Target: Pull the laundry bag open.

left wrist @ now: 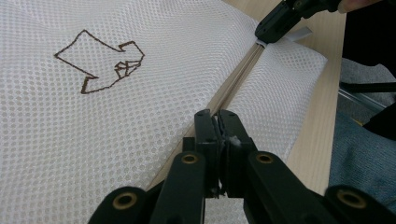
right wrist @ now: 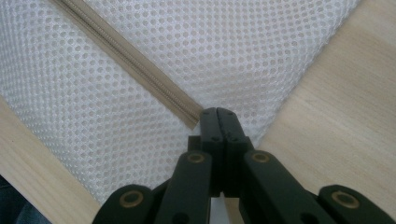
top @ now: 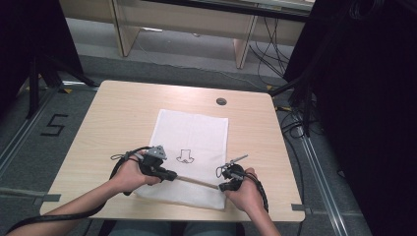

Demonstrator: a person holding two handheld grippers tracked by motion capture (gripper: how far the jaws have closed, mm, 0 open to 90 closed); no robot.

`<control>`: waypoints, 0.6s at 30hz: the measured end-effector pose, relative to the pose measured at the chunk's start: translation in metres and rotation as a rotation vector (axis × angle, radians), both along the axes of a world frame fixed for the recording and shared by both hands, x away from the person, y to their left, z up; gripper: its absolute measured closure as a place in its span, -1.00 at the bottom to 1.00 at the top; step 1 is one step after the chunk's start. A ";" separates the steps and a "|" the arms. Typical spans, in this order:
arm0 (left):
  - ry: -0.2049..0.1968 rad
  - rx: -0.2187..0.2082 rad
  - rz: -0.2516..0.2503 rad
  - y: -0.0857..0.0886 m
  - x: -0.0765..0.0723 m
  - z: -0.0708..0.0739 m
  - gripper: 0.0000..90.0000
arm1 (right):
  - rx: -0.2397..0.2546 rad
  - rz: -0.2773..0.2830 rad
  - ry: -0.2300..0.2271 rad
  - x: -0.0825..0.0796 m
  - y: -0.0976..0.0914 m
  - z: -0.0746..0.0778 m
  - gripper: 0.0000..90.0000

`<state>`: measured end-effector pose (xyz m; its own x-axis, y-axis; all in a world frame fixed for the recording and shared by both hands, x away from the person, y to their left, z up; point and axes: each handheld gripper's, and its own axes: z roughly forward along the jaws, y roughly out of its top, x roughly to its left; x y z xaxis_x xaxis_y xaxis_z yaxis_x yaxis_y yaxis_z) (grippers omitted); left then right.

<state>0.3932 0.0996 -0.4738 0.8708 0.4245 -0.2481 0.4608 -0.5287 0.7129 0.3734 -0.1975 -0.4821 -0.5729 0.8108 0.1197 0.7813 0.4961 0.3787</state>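
Note:
A white mesh bag [top: 196, 130] lies flat on the wooden table [top: 123, 113], with a brown stitched figure [top: 185, 157] on it. A tan zipper [top: 196, 181] runs across its near end. My left gripper [top: 172, 175] is shut on the zipper at its left part; in the left gripper view its jaws [left wrist: 219, 116] are pressed together over the zipper line [left wrist: 238, 79]. My right gripper [top: 222, 186] is shut on the bag at the zipper's right end, and its closed tips [right wrist: 217, 112] meet the end of the zipper [right wrist: 140, 65]. The left gripper view also shows the right gripper [left wrist: 262, 38] farther off.
A round cable hole [top: 221, 101] sits in the table behind the bag. Bare wood borders the bag on both sides. Black stands and cables [top: 295, 123] crowd the floor to the right, and a wooden bench [top: 187, 24] stands beyond the table.

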 end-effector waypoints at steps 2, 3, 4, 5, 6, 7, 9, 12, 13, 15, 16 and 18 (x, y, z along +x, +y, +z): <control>0.004 0.000 0.005 0.001 0.000 0.000 0.94 | -0.001 0.000 0.001 0.000 0.000 0.000 1.00; 0.008 0.001 0.015 0.001 -0.001 0.000 0.94 | 0.000 0.000 0.000 0.000 0.000 0.000 1.00; -0.001 0.003 0.008 0.002 0.000 0.000 0.94 | 0.001 0.000 0.001 0.000 0.000 0.000 1.00; 0.011 -0.002 0.019 0.003 0.000 0.000 0.94 | 0.000 0.000 0.000 0.000 0.000 0.000 1.00; 0.002 0.001 0.010 0.004 0.000 0.001 0.94 | 0.000 0.001 0.000 0.000 0.000 0.000 1.00; 0.004 0.002 0.014 0.005 0.000 0.001 0.94 | 0.000 0.001 0.001 0.000 0.000 0.000 1.00; 0.009 0.003 0.020 0.006 0.000 0.000 0.94 | 0.000 0.001 0.001 0.000 0.000 0.000 1.00; 0.007 0.000 0.017 0.007 0.000 0.000 0.94 | -0.001 0.001 0.001 0.000 0.000 0.000 1.00; 0.008 0.000 0.019 0.007 -0.001 0.000 0.94 | -0.001 0.001 0.001 0.000 0.000 0.000 1.00; 0.009 -0.005 0.016 0.008 0.000 -0.001 0.94 | -0.001 0.000 0.001 0.000 0.000 0.000 1.00; 0.007 -0.003 0.014 0.008 0.000 -0.001 0.94 | -0.002 0.000 0.001 0.000 0.000 0.000 1.00; 0.009 -0.002 0.016 0.008 -0.001 -0.001 0.94 | -0.001 0.000 0.001 0.000 0.000 0.000 1.00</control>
<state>0.3926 0.1078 -0.4743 0.8614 0.4381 -0.2570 0.4759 -0.5195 0.7096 0.3735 -0.1975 -0.4820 -0.5728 0.8109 0.1196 0.7818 0.4967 0.3770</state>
